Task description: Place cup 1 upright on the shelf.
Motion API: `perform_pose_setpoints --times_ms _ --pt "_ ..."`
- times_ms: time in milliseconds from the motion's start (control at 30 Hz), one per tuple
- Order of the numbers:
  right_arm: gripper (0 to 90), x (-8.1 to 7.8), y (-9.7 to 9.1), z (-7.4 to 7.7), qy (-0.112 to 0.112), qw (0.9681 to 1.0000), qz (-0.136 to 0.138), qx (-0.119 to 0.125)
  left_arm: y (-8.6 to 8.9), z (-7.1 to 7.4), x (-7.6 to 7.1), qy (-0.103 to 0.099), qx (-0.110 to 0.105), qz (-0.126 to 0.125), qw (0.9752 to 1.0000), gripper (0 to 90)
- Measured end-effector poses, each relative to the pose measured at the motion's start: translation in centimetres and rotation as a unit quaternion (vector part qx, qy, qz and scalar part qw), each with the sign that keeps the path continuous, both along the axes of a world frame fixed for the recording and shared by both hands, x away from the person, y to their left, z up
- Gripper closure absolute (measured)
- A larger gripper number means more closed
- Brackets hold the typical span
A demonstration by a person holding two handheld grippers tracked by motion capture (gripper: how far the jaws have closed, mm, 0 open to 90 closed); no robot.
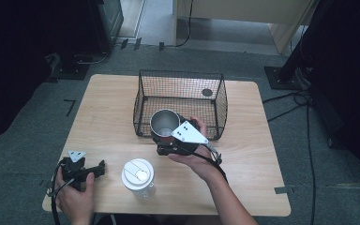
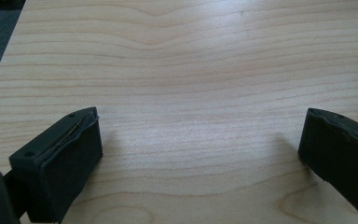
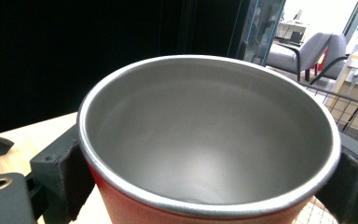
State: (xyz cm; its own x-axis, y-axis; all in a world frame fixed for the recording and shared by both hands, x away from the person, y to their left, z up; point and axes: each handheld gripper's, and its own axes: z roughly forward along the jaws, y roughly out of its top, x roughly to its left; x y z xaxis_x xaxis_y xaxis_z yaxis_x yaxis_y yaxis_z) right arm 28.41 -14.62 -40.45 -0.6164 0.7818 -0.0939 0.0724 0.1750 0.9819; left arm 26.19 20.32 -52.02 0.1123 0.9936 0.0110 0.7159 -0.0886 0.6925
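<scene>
Clamped in the right gripper [image 1: 176, 138] is a metal cup [image 1: 164, 123] with a red outer wall, its two jaws pressed against opposite sides just below the rim, so that the cup is kept upright with its mouth facing up. It is held clear of the table [image 1: 248, 140], at the near edge of the black wire basket [image 1: 214, 101], which stands open-topped at the middle of the far side. Released and empty, the left gripper [image 1: 85, 169] is rested low at the near left corner, jaws spread wide over bare wood. A white lidded container [image 1: 138, 174] is stood between the two hands, untouched.
</scene>
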Motion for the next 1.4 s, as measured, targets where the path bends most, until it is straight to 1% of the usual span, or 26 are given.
perform_pose_setpoints --times_ms 267,333,433,600,633,833,867,1100,1167,1200,1233,1300,1400 --pt "7.2 0.2 -0.7 1.1 -0.009 0.9999 -0.011 0.007 0.0 0.0 0.0 0.0 0.0 0.0 1.0 0.0" --pt "7.2 0.3 -1.1 1.6 -0.013 0.9997 -0.016 0.014 0.0 0.0 0.0 0.0 0.0 0.0 1.0 0.0" --pt "7.2 0.4 -1.5 2.0 -0.016 0.9995 -0.022 0.017 0.0 0.0 0.0 0.0 0.0 0.0 1.0 0.0" --pt "7.2 0.6 -2.1 2.5 -0.017 0.9992 -0.03 0.018 0.0 0.0 0.0 0.0 0.0 0.0 1.0 0.1" --pt "7.2 0.8 -2.4 2.7 -0.022 0.999 -0.035 0.016 0.0 0.0 0.0 0.0 0.0 0.0 1.0 0.1" --pt "7.2 1.0 -3.3 3.2 -0.024 0.9984 -0.049 0.017 0.0 0.0 0.0 0.0 0.0 0.0 1.0 0.0" --pt "7.2 1.1 -3.8 3.5 -0.024 0.9978 -0.058 0.022 0.0 0.0 0.0 0.0 0.0 0.0 1.0 0.1" --pt "7.2 1.8 -5.2 4.3 -0.031 0.9959 -0.081 0.028 0.0 0.0 0.0 0.0 0.0 0.0 1.0 0.0" --pt "7.2 2.0 -5.4 4.4 -0.032 0.9955 -0.084 0.03 0.0 0.0 0.0 0.0 0.0 0.0 1.0 0.1" --pt "7.2 2.3 -5.8 4.4 -0.032 0.9946 -0.094 0.033 0.0 0.0 0.0 -0.001 0.0 0.0 1.0 0.0" --pt "7.2 2.3 -5.8 4.4 -0.032 0.9946 -0.094 0.033 0.0 0.0 0.0 -0.001 0.0 0.0 1.0 0.0" --pt "7.2 2.8 -6.4 4.3 -0.032 0.9931 -0.107 0.036 0.0 0.0 0.0 -0.001 0.0 0.0 1.0 0.0" --pt "7.2 3.2 -6.7 4.2 -0.03 0.9921 -0.116 0.036 0.0 0.0 0.0 -0.001 0.0 0.0 1.0 0.1"
